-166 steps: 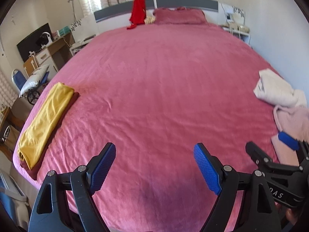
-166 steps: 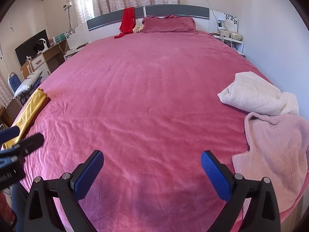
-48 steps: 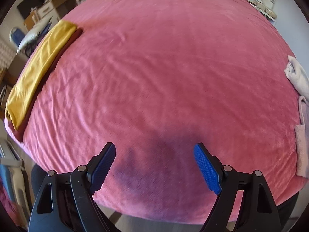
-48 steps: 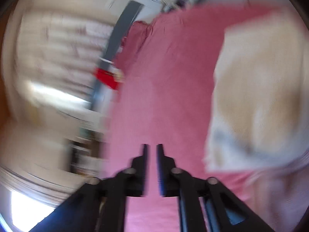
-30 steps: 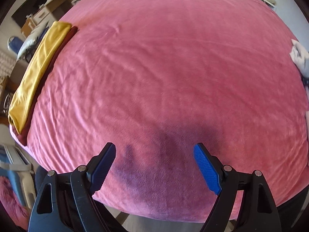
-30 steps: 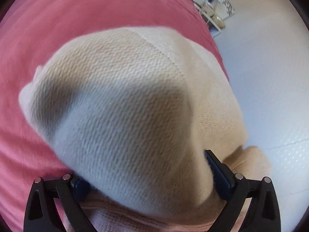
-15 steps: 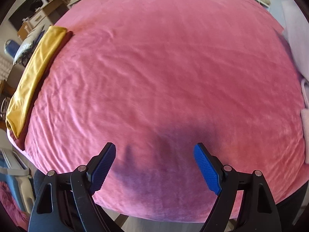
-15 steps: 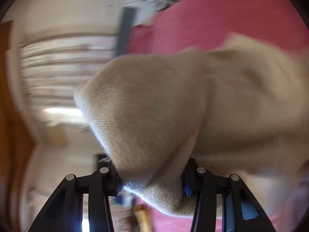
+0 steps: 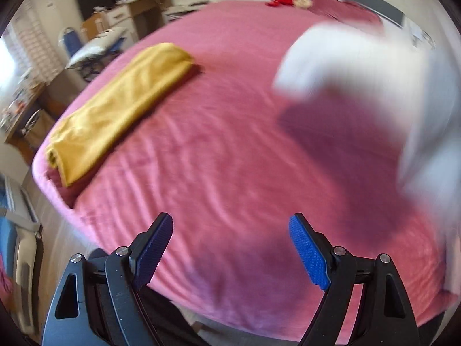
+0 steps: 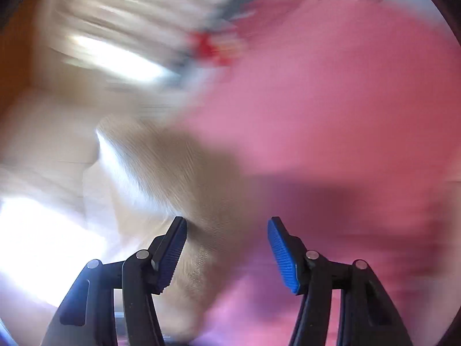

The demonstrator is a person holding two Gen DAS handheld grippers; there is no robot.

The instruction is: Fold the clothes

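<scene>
Cream sweater (image 10: pixel 184 178) blurred, between open right gripper (image 10: pixel 227 248) jaws

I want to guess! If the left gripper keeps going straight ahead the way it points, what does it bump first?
Probably the pink bedspread. The left gripper is open, with only bedspread between its fingers.

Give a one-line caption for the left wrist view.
Open left gripper above pink bed; folded yellow garment left, blurred cream sweater right.

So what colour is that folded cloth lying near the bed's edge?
Mustard yellow, the folded cloth; clearest in the left wrist view.
</scene>
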